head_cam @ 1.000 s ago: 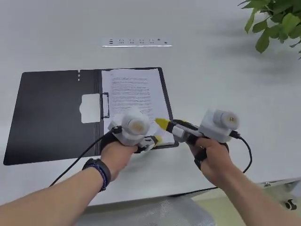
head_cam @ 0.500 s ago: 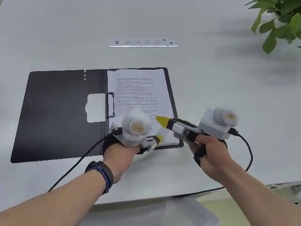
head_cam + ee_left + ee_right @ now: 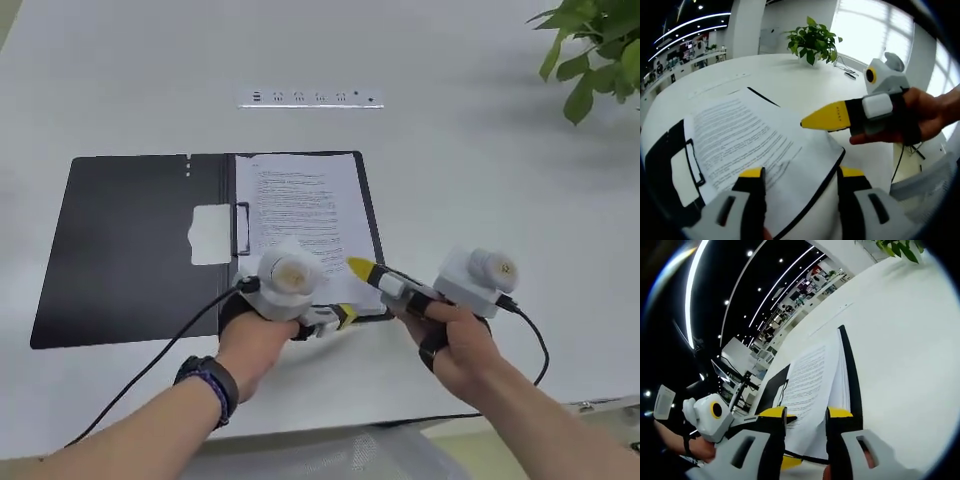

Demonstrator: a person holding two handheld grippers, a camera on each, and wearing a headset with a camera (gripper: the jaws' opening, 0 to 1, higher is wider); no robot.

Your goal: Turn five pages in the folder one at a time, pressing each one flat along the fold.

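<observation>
The folder lies open on the white bench. Its black left cover is flat and carries no turned sheet, just a pale patch beside the clip at the fold. The stack of printed pages sits on the right half, and the top page looks flat, not lifted.

Both claws are at the near right corner of that stack. The left claw is released, its yellow tips wide apart on either side of the corner of the folder. The right claw comes in from the right with its jaws parted. In its own view the right edge of the pages runs down into the gap between them, but whether a tip touches paper I cannot tell.

Judging from how things lie, this is the opening of a page turn — likely the first, since nothing rests on the left cover.

The next move calls for separating a single sheet at the corner: the jaws must close on the top page alone, not several. That sheet then has to be carried left across the fold and laid on the black cover, where one claw can press along the fold near the clip.
</observation>
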